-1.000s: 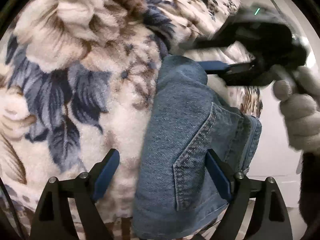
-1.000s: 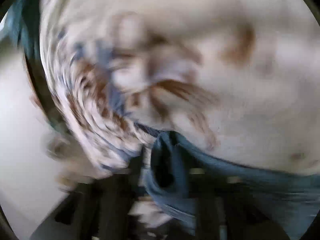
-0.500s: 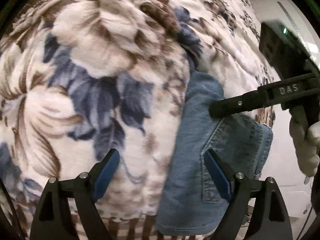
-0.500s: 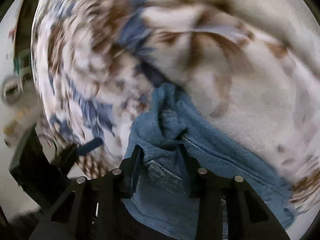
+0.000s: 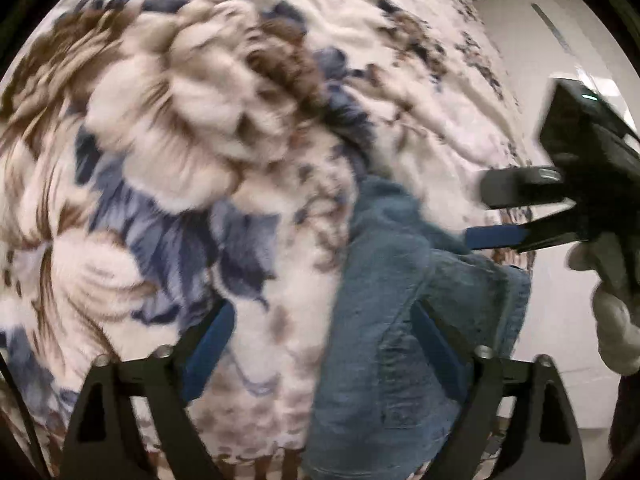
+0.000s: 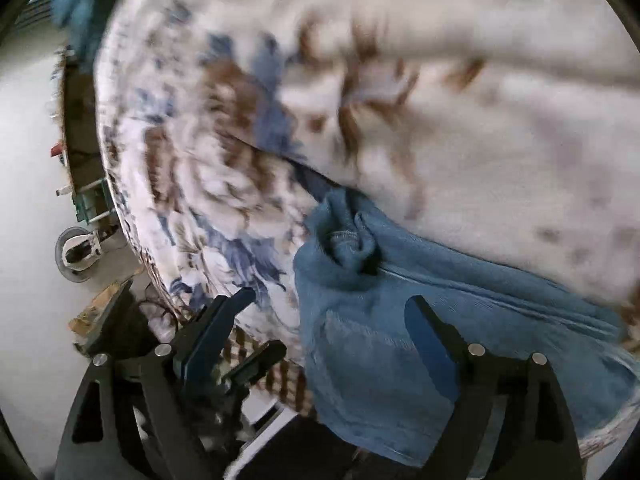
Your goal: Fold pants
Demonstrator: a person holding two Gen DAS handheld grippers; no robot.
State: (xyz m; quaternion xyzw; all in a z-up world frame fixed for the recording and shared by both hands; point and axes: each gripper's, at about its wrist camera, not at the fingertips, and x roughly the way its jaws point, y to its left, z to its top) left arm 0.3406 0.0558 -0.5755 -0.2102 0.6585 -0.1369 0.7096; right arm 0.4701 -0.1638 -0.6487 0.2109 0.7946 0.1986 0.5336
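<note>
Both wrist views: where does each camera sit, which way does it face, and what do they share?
Left wrist: on the left claw, angled down at the folded jeans on the floral blanket; its open fingers frame the bottom, with the right claw and gloved hand at the right edge.
Right wrist: on the right claw, angled down at the jeans' bunched end; its open fingers show, the left claw lower left.
Shared: jeans, blanket, each other's claw.

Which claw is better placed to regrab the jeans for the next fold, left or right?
Probably right. The right claw has just opened and its far finger sits over the bunched jeans, near the rumpled end. The left claw is open too, mostly over the blanket, straddling only the jeans' edge.
</note>
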